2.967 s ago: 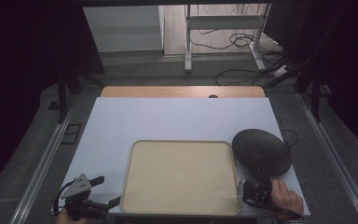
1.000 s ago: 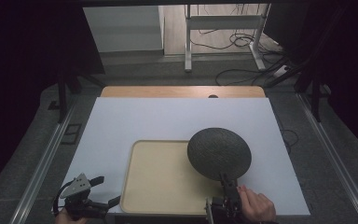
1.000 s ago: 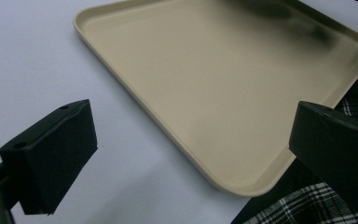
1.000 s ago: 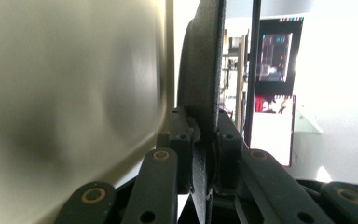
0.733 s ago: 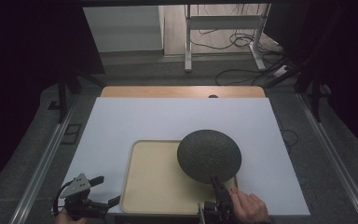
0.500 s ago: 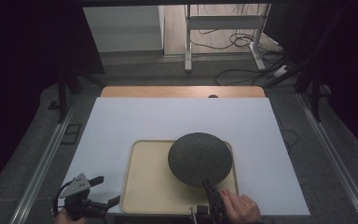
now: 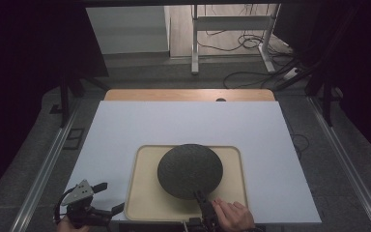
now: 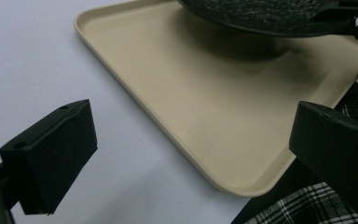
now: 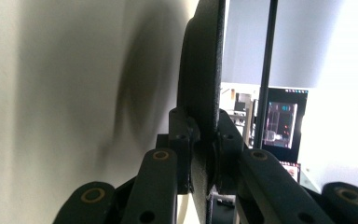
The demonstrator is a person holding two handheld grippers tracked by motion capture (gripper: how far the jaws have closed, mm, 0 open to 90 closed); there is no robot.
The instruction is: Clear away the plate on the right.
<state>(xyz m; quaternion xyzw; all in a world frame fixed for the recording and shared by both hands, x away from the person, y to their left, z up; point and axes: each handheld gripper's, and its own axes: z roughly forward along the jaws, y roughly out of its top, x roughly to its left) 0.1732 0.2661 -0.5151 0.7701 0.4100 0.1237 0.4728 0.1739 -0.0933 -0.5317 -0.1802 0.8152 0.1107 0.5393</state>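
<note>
Right hand-held gripper (image 7: pixel 200 198): I have its jaws clamped on the near rim of the dark round plate (image 7: pixel 190 170). In the right gripper view the pads (image 9: pixel 182 135) pinch the plate's edge (image 9: pixel 200 93) from both faces, nearly closed, with only the rim's thickness between them.

Landmark for all positions: the beige tray (image 7: pixel 145 203) on the white counter (image 7: pixel 125 125).

The plate extends away from my right hand-held gripper, toward the far side of the tray, its disc lying over the tray's middle. The gripped point is on the side of the plate nearest the tray's near edge. The left gripper view shows the plate (image 8: pixel 270 16) clear of the tray floor (image 8: pixel 205 93), with a shadow beneath it, so I judge it is held above the tray and not yet resting. The disc looks roughly level, face parallel to the tray floor.

Relation that matters next: the plate sits inside the tray's rim on all sides, so I judge a straight descent should seat it.

Left hand-held gripper (image 7: pixel 104 198): jaws wide apart, empty, just off the tray's near-left corner. It is well away from the plate; the right one is the working side.
</note>
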